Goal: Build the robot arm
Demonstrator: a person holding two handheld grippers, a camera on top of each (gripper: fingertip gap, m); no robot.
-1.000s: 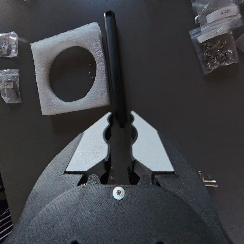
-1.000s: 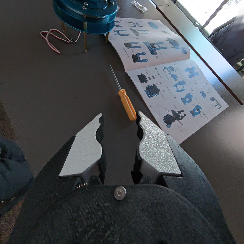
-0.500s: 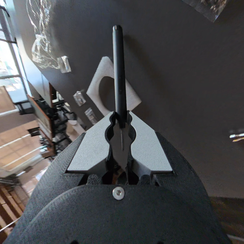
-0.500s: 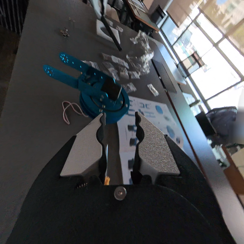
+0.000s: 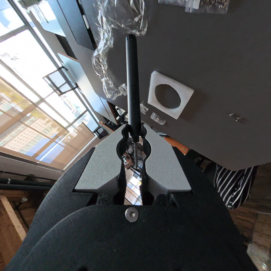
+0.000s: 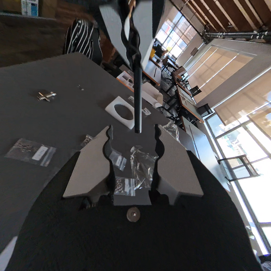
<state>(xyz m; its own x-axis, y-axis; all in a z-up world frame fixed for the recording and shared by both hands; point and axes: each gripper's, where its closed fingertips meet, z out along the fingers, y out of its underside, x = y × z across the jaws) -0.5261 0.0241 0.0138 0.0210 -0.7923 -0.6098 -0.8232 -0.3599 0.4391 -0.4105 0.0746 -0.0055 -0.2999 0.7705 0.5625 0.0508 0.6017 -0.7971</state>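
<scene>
My left gripper (image 5: 134, 126) is shut on a black pen-shaped driver (image 5: 132, 82) and holds it in the air above the dark table (image 5: 212, 61). The driver's thin metal bit (image 5: 136, 155) points back between the jaws. In the right wrist view the left gripper (image 6: 135, 61) hangs at the top and the driver (image 6: 137, 102) reaches down from it. My right gripper (image 6: 132, 129) is wide open and empty. The driver's free end sits level with its fingertips, between them, touching neither.
A white foam square with a round hole (image 5: 152, 82) lies on the table (image 6: 44, 124), also in the right wrist view (image 6: 112, 107). Nearby are crumpled clear wrap (image 5: 117, 44), bags of screws (image 6: 30, 152), a metal cross-shaped tool (image 6: 45, 96), loose screws (image 5: 235, 117) and a striped sleeve (image 5: 234, 186). Spacing between my two grippers at the tips: around 15 cm.
My left gripper has lifted the black driver off the table and tilted up. My right gripper has swung from the orange screwdriver and booklet to face the driver's end, and has opened wider.
</scene>
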